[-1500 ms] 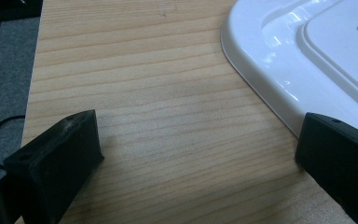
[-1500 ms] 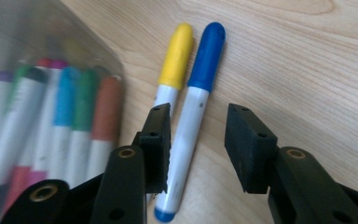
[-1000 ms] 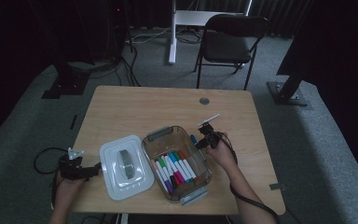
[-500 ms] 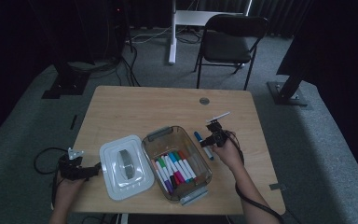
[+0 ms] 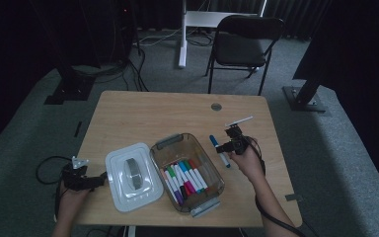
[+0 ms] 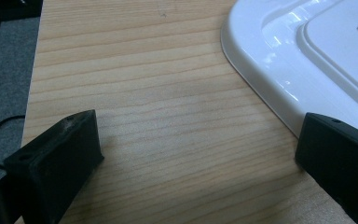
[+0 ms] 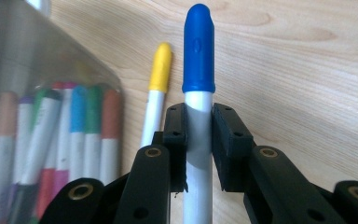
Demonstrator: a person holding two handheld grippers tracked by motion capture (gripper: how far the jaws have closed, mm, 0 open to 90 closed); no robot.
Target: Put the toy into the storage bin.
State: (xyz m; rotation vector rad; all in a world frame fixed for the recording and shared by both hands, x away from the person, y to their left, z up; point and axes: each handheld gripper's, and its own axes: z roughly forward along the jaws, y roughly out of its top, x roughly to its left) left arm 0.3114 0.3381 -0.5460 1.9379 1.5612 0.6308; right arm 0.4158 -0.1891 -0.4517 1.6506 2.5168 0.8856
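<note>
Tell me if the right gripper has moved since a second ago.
Yes. In the high view the right gripper, shut on the blue marker, has shifted right and toward the table's far edge, away from the clear bin, which stays put.

Wooden table [image 5: 143,113], white lid [image 5: 131,175], clear marker bin [image 5: 187,173], yellow-capped marker [image 7: 156,93] beside the bin

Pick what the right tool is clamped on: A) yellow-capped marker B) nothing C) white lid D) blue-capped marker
D: in the right gripper view the right tool has its pads pressed on the white barrel of the blue-capped marker, while the yellow-capped marker lies on the table beside it.
</note>
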